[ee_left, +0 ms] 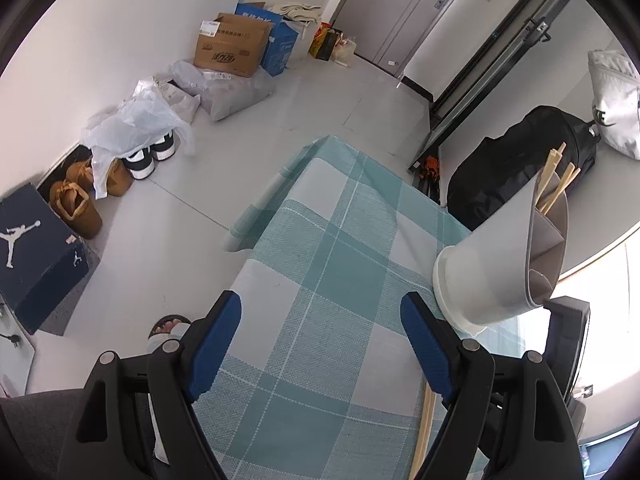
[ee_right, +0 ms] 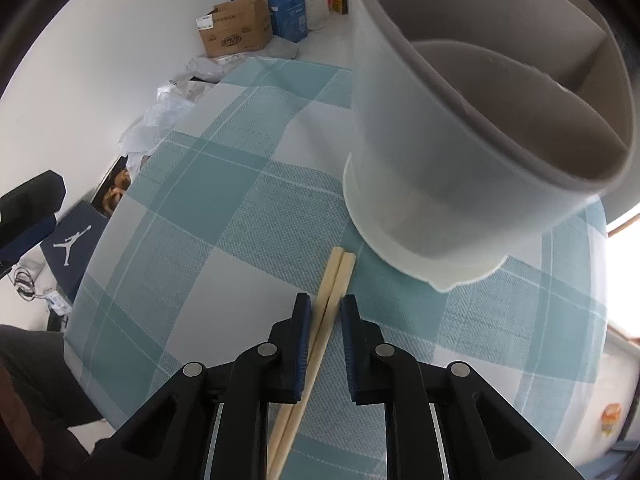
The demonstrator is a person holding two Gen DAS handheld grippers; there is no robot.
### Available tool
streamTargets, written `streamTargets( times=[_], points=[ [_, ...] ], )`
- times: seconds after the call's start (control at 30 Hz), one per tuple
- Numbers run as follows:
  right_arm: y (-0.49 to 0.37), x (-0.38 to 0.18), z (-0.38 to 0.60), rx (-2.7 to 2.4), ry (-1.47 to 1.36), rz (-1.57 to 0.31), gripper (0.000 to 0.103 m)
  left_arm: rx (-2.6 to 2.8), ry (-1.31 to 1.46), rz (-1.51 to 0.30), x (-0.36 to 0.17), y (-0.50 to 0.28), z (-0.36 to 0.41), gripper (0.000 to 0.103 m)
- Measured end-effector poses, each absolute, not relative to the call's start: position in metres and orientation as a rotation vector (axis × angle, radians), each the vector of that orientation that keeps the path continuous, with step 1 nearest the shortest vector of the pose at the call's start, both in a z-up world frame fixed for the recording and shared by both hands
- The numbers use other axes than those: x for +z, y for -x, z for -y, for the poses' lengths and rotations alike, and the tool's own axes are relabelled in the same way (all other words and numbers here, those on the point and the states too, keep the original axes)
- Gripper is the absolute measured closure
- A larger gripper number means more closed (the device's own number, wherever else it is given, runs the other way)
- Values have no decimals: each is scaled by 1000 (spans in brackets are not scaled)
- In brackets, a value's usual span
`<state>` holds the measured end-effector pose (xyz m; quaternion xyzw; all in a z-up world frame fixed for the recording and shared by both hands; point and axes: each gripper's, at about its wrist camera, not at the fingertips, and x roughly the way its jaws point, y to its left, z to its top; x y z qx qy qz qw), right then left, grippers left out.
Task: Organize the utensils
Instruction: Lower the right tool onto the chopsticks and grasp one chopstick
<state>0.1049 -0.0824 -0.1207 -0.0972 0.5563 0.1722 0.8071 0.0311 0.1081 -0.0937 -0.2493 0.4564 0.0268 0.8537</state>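
Right gripper (ee_right: 325,312) straddles the pale wooden chopstick pair (ee_right: 320,340) lying on the teal-checked tablecloth (ee_right: 224,208) beside the grey divided plastic utensil holder (ee_right: 460,128), jaws slightly apart, left gripper (ee_left: 320,316) wide open and empty; off-centre closing risks splaying the sticks.

Open counter: checked cloth (ee_left: 320,280) bare through centre and upper middle of left wrist frame.
Obstacle: utensil holder (ee_right: 460,140) fills upper right of right wrist frame, just beyond chopsticks (ee_right: 320,332).
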Motion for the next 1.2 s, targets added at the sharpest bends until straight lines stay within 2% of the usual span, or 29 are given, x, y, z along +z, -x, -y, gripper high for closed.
streamTargets(
  times=[0.13, 0.27, 0.7, 1.2],
  points=[
    [-101, -119, 93, 391, 156, -1193, 97, 50, 540, -958, -93, -31, -110, 24],
    [-93, -118, 108, 415, 78, -1210, 97, 39, 530, -955, -91, -29, -107, 24],
    [-106, -121, 87, 359, 230, -1195, 97, 45, 513, -981, -94, -31, -104, 24],
    [-94, -117, 107, 431, 217, -1211, 99, 60, 523, -1004, -98, -30, -107, 24]
  ],
)
